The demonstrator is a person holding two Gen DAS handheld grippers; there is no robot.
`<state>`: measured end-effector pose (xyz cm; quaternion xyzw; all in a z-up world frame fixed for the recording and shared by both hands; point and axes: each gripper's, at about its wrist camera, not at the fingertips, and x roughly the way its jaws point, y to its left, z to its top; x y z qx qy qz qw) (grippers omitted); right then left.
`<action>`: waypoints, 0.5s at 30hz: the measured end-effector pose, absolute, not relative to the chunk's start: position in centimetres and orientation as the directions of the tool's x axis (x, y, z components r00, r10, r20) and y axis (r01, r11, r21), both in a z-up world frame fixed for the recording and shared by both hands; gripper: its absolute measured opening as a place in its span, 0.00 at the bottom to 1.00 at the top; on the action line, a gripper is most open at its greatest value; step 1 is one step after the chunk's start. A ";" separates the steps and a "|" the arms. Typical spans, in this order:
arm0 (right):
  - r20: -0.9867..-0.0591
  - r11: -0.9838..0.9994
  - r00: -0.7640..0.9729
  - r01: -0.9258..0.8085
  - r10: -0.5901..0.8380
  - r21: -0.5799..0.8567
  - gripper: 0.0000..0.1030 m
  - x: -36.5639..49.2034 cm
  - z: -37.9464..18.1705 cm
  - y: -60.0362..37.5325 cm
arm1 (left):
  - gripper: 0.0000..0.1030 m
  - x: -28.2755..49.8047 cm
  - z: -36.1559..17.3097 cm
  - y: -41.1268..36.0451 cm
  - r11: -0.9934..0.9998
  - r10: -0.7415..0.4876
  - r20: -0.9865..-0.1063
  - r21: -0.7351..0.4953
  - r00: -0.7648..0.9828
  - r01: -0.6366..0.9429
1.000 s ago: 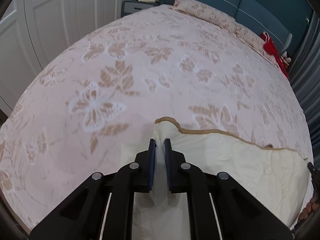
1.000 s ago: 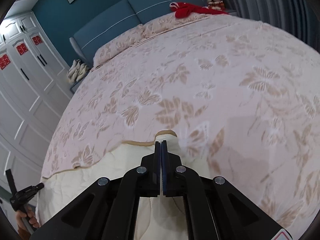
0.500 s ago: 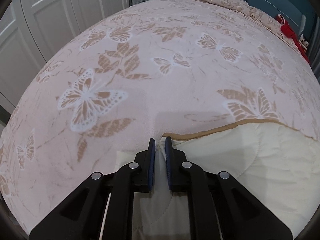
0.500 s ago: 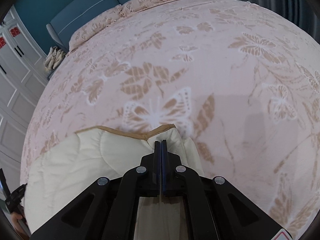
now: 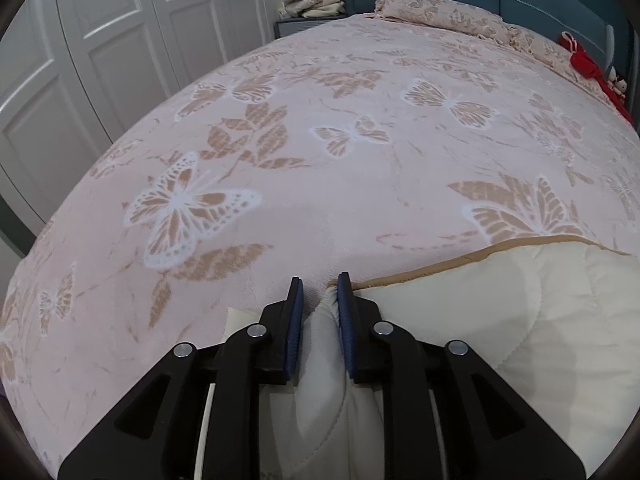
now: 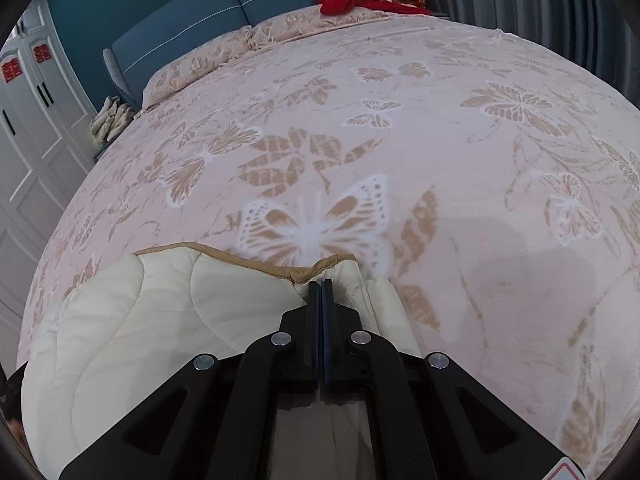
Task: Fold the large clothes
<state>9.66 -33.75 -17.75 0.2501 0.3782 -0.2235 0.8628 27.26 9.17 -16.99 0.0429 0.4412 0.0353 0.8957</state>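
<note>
While the cream quilt (image 5: 500,320) lies folded over onto the bed (image 5: 320,140), its tan-bound edge runs crosswise between the two grippers, one corner at each. The left gripper (image 5: 318,292) is opening; the left corner sits between its jaws, touching only the right-hand pad. The right gripper (image 6: 321,292) is clamped flat on the right corner of the quilt (image 6: 160,312). Judged from this, release comes next: the right jaws must part before either hand can withdraw toward the near edge.

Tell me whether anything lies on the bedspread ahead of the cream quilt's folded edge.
Nothing visible does. Ahead of the cream quilt, the butterfly bedspread lies bare; the red garment sits far off by the pillows.
</note>
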 end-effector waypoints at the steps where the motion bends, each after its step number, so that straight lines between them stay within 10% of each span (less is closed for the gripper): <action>1: -0.766 0.775 0.611 0.577 -0.201 0.257 0.00 9.7 -17.7 -33.7 | 0.21 27.3 -17.0 9.1 0.992 0.112 -0.786 0.119 0.608 -0.029; 6: -0.784 0.754 0.585 0.606 -0.206 0.255 0.02 9.7 -16.4 -34.4 | 0.51 27.3 -15.0 10.7 0.986 0.168 -0.794 0.131 0.584 -0.105; 10: -0.743 0.670 0.585 0.697 -0.325 0.255 0.18 7.2 -10.7 -34.8 | 0.50 25.0 -8.8 11.1 0.993 0.117 -0.738 0.080 0.664 -0.087; 15: -0.683 0.834 0.720 0.445 -0.118 0.325 0.16 10.6 -5.7 -27.8 | 0.50 23.7 -4.5 3.8 0.988 -0.121 -0.741 -0.025 0.660 0.153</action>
